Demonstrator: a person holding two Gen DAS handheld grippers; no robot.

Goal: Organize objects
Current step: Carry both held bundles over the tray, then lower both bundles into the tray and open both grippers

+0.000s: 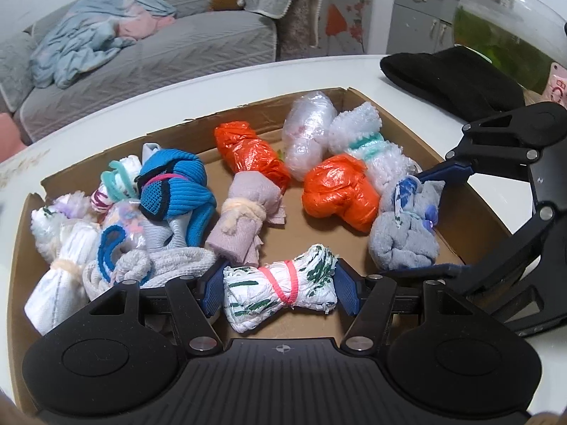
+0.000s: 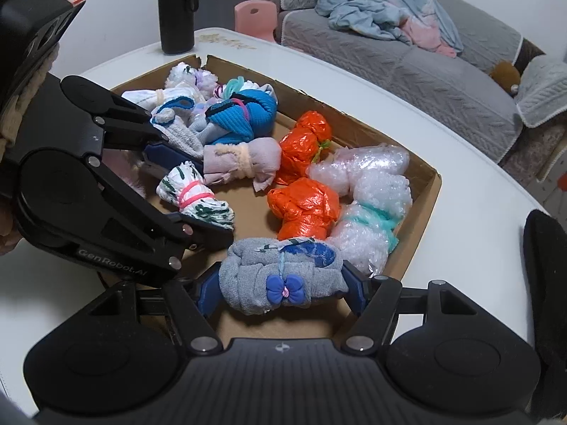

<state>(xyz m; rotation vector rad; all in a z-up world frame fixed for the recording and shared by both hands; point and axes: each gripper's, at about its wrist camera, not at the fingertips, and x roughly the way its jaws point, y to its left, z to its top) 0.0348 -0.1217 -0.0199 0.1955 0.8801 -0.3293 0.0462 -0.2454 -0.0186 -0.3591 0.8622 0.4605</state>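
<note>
A shallow cardboard box (image 1: 21, 248) (image 2: 425, 191) on a white table holds several rolled bundles. My left gripper (image 1: 280, 288) is shut on a white bundle with green marks and a pink band (image 1: 283, 294) (image 2: 195, 194) at the box's near edge. My right gripper (image 2: 281, 288) (image 1: 428, 223) is shut on a grey sock bundle with a blue bow (image 2: 276, 279) (image 1: 407, 237) at the box's right side. Two orange plastic bundles (image 1: 251, 152) (image 1: 336, 191), clear bubble-wrap bundles (image 1: 308, 131), a mauve roll (image 1: 241, 212) and a blue sock ball (image 1: 177, 187) lie between.
A black cloth (image 1: 450, 78) and a glass bowl of green plants (image 1: 510, 39) stand on the table behind the box. A black bottle (image 2: 175, 7) stands at the far corner. A grey sofa (image 1: 141, 56) with a blue blanket lies beyond.
</note>
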